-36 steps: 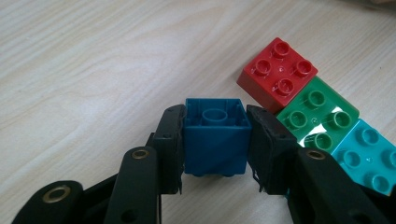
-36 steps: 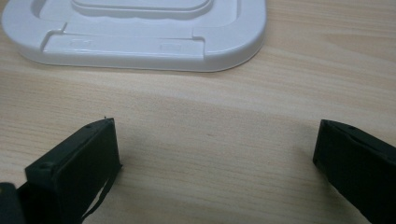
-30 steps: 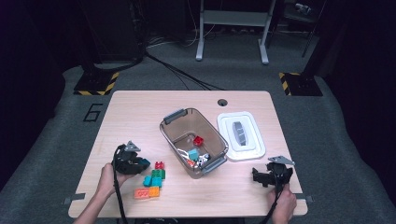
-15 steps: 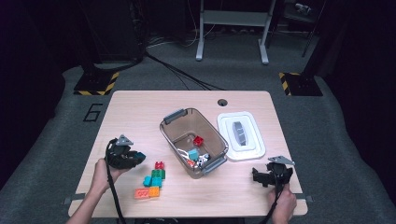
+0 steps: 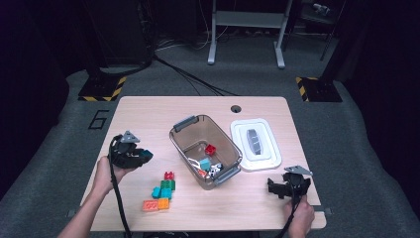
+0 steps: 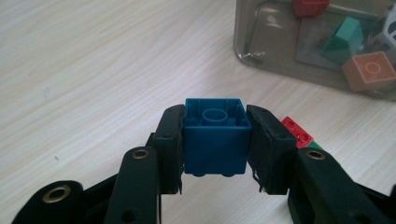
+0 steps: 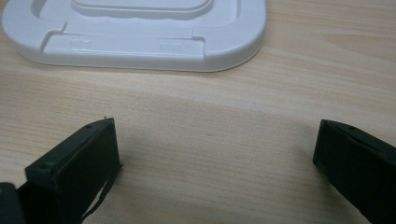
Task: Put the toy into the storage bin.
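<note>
My left gripper (image 6: 215,140) clamps a blue brick (image 6: 215,135) above the table (image 5: 148,114), left of the clear bin (image 5: 206,148); loose bricks (image 5: 162,191) lie between them. My right gripper (image 7: 217,154) gapes wide, holding nothing, near the white lid (image 7: 135,32). The left gripper view reveals the brick's hollow underside.

In the high view the bin (image 5: 205,148) sits at the centre of the table (image 5: 148,114), with several bricks inside it, and the lid (image 5: 255,144) lies just right of it. A cluster of bricks (image 5: 161,191) lies lower left of the bin. The left claw (image 5: 141,157), holding a brick (image 6: 215,135), sits left of the cluster, the right claw (image 5: 277,187) at the lower right, below the lid.
</note>
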Motion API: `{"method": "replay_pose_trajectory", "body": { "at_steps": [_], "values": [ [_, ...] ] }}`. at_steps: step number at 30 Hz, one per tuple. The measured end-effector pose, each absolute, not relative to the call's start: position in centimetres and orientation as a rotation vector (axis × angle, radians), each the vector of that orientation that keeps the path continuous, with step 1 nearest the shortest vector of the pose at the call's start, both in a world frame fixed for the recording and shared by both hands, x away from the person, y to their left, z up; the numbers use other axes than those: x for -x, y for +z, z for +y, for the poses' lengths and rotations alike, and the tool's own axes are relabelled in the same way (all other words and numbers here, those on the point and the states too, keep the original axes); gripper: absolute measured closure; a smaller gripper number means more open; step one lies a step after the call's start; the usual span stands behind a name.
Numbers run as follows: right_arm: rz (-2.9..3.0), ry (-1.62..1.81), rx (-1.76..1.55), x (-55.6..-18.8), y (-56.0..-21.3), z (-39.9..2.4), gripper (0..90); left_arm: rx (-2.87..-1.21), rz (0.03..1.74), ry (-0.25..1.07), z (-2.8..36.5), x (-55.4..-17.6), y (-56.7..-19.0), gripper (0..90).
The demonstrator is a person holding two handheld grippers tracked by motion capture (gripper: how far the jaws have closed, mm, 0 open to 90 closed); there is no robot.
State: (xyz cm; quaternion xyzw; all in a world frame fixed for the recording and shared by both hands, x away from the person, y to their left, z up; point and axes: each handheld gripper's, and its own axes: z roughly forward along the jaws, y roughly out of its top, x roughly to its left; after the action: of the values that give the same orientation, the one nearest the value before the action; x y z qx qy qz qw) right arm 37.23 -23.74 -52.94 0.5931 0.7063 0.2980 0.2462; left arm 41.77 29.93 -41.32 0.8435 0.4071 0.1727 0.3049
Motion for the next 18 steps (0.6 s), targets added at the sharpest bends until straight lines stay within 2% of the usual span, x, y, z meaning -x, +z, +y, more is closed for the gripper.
{"method": "replay_pose_trajectory", "body": {
  "at_steps": [18],
  "values": [
    [1.927,0.813,-1.618,-37.2,-52.9,-23.7,0.0,-2.224,1.041,0.531,28.8,-43.6,-36.8,58.9]
  ]
}}
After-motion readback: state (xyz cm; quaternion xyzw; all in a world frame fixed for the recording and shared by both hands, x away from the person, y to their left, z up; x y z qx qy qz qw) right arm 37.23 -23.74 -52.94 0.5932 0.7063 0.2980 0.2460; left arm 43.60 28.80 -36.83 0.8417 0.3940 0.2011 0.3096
